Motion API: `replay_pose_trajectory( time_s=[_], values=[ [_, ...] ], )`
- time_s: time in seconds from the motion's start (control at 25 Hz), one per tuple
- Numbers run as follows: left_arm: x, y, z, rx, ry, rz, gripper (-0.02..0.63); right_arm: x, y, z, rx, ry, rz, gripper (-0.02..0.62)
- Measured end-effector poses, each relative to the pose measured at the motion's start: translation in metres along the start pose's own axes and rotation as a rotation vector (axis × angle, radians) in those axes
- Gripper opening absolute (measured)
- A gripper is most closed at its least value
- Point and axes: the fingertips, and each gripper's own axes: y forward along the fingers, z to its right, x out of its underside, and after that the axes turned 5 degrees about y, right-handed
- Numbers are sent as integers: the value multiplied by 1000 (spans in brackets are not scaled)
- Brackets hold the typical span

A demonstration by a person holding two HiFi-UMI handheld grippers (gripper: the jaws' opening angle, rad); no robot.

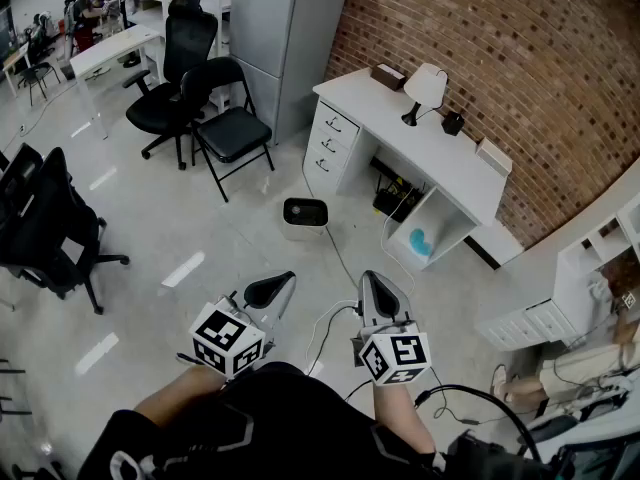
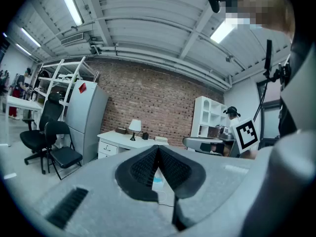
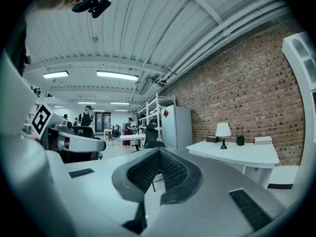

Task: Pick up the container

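Left gripper (image 1: 272,288), right gripper (image 1: 381,290): jaws pressed together, nothing between, held level. Container (image 1: 305,218) on floor, well apart from these 2, near desk (image 1: 430,153).

container (image 1: 305,218) — white box, dark open top | upright | on floor
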Motion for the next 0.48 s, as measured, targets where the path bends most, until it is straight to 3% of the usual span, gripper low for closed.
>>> replay_pose_trajectory(
  time_s=[0.48],
  values=[
    [-2, -11, -9, 0, 3, 14, 5, 2, 4, -12, 0, 22, 10, 8]
  ],
)
